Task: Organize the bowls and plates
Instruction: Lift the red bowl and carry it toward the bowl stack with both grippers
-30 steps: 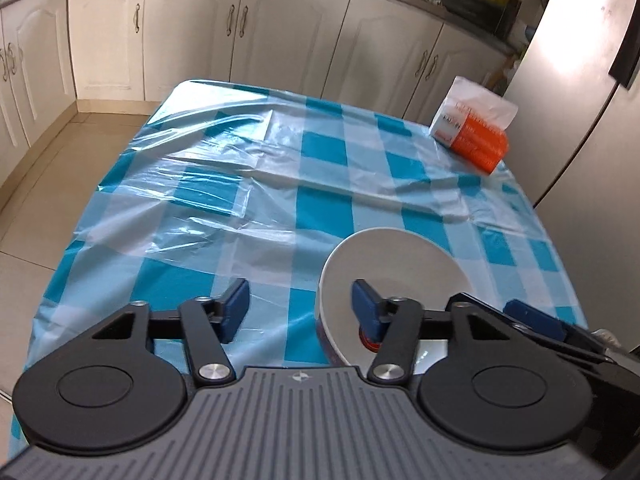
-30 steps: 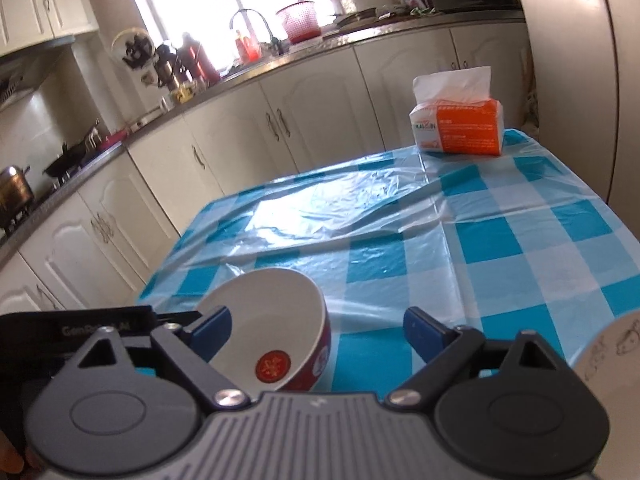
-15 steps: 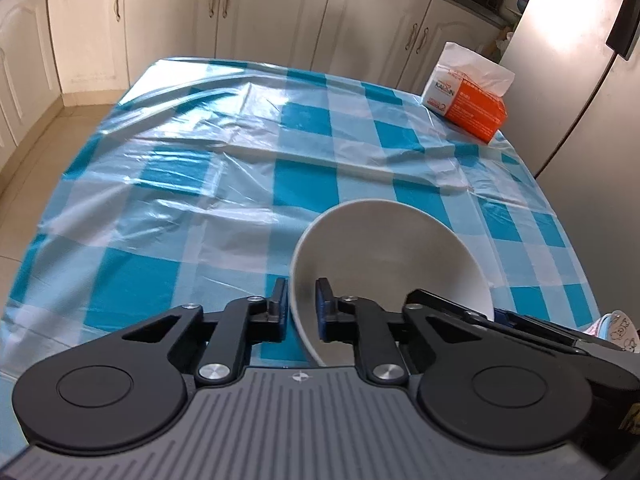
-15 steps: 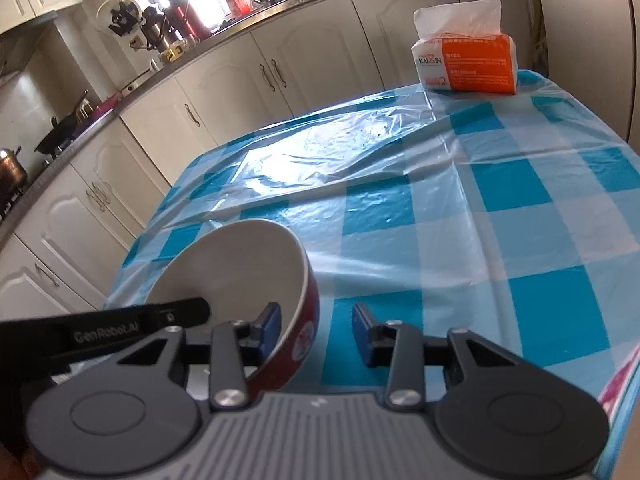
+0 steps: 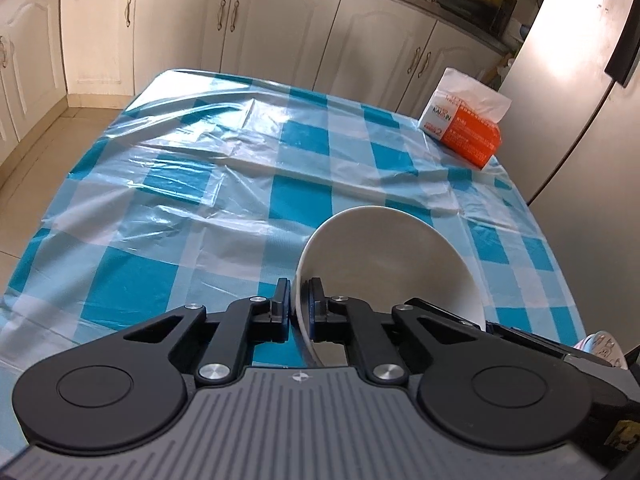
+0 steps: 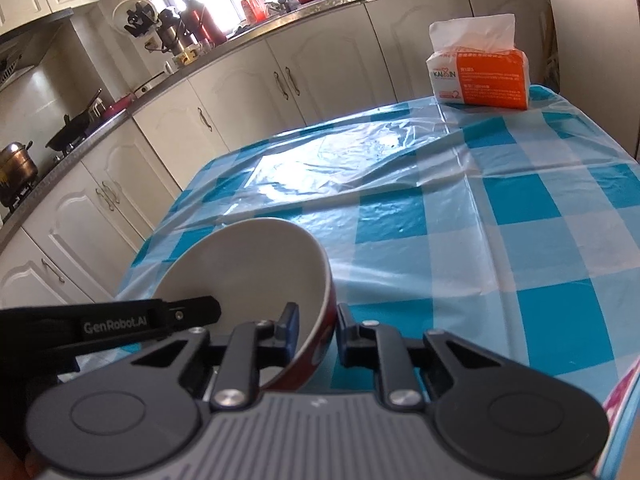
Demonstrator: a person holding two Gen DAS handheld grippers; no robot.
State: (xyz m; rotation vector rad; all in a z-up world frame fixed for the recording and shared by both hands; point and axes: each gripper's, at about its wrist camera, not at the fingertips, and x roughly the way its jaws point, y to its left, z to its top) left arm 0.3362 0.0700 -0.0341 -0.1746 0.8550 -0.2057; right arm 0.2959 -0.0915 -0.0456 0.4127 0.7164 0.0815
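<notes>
left gripper (image 5: 299, 304) and right gripper (image 6: 318, 330), jaws just closing, both pinch the rim of one red-sided white-lined ceramic bowl (image 6: 256, 276); thin-rim holds may slip onto the checked-cloth worktop (image 5: 160, 200).

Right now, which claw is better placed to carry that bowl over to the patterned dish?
Probably the right. The right claw, which has just been closing, pinches the red bowl rim, like the left claw, but the patterned dish lies on its side.

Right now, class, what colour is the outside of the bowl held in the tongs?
Red outside on the bowl, pale inside; the right wrist view shows it best.
</notes>
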